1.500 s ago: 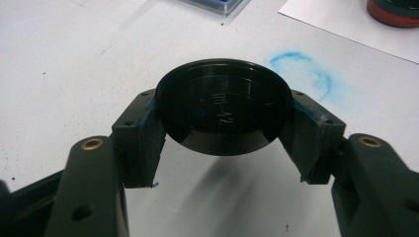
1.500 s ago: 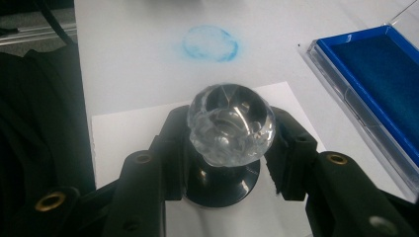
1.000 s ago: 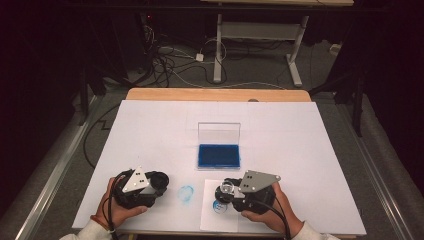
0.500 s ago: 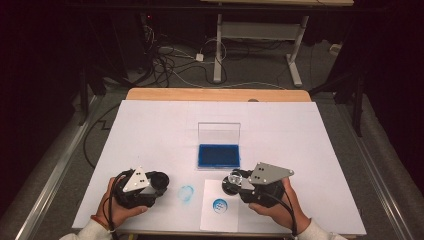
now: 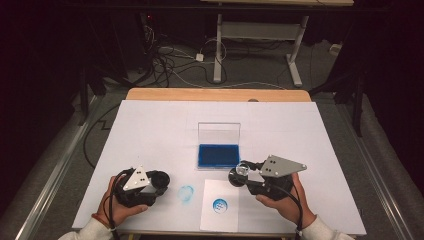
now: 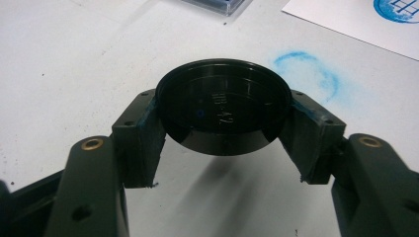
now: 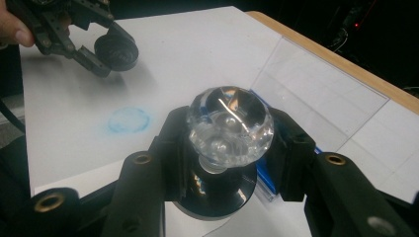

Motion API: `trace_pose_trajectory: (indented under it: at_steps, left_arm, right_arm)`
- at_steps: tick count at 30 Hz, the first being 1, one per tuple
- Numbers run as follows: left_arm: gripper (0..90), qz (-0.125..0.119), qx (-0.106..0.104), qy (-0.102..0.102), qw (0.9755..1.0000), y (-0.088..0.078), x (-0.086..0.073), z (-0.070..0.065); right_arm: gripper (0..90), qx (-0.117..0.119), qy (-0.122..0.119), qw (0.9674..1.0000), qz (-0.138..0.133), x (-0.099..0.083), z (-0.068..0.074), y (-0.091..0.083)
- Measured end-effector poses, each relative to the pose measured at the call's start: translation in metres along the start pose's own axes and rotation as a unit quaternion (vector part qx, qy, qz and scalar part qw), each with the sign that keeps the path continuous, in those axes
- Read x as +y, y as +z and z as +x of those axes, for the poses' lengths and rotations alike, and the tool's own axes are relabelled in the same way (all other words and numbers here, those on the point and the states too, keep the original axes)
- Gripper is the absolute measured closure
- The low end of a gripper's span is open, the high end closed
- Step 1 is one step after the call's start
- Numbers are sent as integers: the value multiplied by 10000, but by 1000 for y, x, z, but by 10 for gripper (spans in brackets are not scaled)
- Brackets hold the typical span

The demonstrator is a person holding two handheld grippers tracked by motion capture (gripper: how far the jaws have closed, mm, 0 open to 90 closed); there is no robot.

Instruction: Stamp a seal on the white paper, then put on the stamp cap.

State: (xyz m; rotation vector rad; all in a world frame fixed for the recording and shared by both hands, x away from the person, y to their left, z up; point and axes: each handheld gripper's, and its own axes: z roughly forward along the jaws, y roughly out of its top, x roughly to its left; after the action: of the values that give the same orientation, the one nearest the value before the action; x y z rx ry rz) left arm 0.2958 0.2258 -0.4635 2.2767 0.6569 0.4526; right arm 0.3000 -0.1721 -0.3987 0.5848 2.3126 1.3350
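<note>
Stamp with a clear glass knob and a round black base [image 5: 241, 173] sits between the jaws of the right gripper [image 5: 239, 175], which squeeze it tight from both sides. In the high view it hangs above the table, just in front of the blue ink pad in its clear plastic box [image 5: 218, 155] and a little up from the small white sheet of paper [image 5: 220, 212]. That paper has a round blue stamp mark [image 5: 219, 205] on it. In the right gripper view the knob [image 7: 230, 127] points up and the black base is under it.

The left gripper [image 5: 159, 181] holds a round black plastic lid [image 6: 223, 106]. Its jaws are pressed on the lid's two sides, and the lid lies flat, with its hollow side up. It floats just over the big white table cover [image 5: 160, 130]. A smudgy blue ring of ink [image 5: 186, 193] is on the cover, between the lid and the small paper. The lid is well apart from the stamp.
</note>
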Motion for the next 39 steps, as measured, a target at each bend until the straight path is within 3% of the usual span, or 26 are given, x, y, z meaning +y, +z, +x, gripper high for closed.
trace_pose_trajectory:
  at_steps: [7,32,39]
  left_arm:
    - [370,-3,-28,9,10000,2,0,0]
    - [370,35,-70,5,10000,6,3,0]
    - [369,-10,45,22,10000,6,8,4]
  right_arm:
    - [570,-102,106,9999,-82,1,-6,-4]
    - [571,-130,157,9997,-159,3,-16,-10]
    - [570,-200,233,9993,-218,5,-22,-12]
